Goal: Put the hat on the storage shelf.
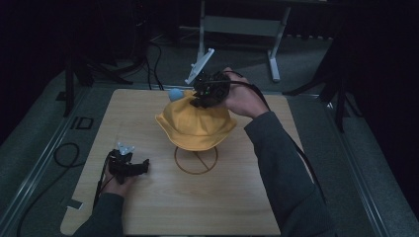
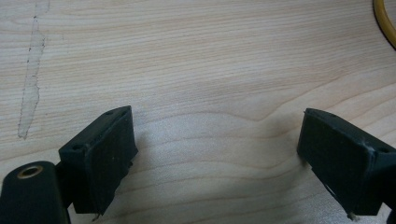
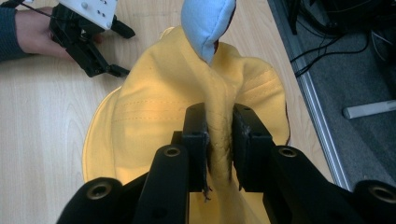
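A fold of the yellow hat (image 3: 154, 116) is pinched between the jaws of the right gripper (image 3: 219, 140); in the right gripper view the cloth is seen bunched into a ridge between the two black pads, which press on it from both sides. In the high view the right gripper (image 1: 210, 91) is held over the far side of the hat's crown, with the hand (image 1: 242, 101) behind it and the cable trailing back along the sleeve. The hat (image 1: 195, 126) is perched on a wire stand (image 1: 196, 160), whose ring base is seen on the table (image 1: 222, 197) below the brim. A light blue ball (image 3: 205, 23) is seen at the top of the hat, just beyond the pinched fold; in the high view the ball (image 1: 175, 94) is at the hat's far left edge.

The left gripper (image 1: 128, 165) is rested low over the near left part of the table, well apart from the hat. In the left gripper view its jaws are spread wide with nothing but bare wood between them, and a curve of the stand (image 2: 385, 23) is caught at the upper right corner.
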The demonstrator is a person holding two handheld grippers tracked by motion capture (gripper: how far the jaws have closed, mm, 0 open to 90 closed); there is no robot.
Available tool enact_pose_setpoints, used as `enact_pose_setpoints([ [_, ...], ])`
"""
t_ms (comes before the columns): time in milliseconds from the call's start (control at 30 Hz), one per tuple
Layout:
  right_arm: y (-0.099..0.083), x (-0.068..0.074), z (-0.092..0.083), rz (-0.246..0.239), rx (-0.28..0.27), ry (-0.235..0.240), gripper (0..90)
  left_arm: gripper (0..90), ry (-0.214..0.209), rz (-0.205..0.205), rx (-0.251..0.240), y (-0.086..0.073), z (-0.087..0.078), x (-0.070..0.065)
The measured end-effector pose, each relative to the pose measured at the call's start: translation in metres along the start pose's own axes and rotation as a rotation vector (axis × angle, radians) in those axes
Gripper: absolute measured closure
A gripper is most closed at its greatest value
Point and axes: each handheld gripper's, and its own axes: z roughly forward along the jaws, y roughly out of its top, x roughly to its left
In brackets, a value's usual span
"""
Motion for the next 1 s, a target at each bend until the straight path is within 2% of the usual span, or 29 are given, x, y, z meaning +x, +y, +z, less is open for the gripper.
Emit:
enact_pose_setpoints([
  [200, 0.001, 0.003, 0.007, -0.004, 0.023, 0.018, 78.6, 11.5, 0.0, 0.0, 0.0, 0.0, 0.0, 0.0],
  [333, 0.001, 0.004, 0.007, -0.007, 0.028, 0.024, 76.3, 11.5, 0.0, 0.0, 0.0, 0.0, 0.0, 0.0],
  [533, 0.001, 0.004, -0.001, -0.006, -0.013, 0.026, 63.6, 11.5, 0.0, 0.0, 0.0, 0.0, 0.0, 0.0],
  [633, 0.001, 0.002, -0.006, 0.005, -0.039, 0.014, 60.4, 11.5, 0.0, 0.0, 0.0, 0.0, 0.0, 0.0],
  [867, -0.004, 0.001, -0.025, 0.028, -0.102, 0.003, 56.8, 11.5, 0.0, 0.0, 0.0, 0.0, 0.0, 0.0],
  [1000, -0.008, 0.001, -0.033, 0.032, -0.114, -0.004, 56.5, 11.5, 0.0, 0.0, 0.0, 0.0, 0.0, 0.0],
])
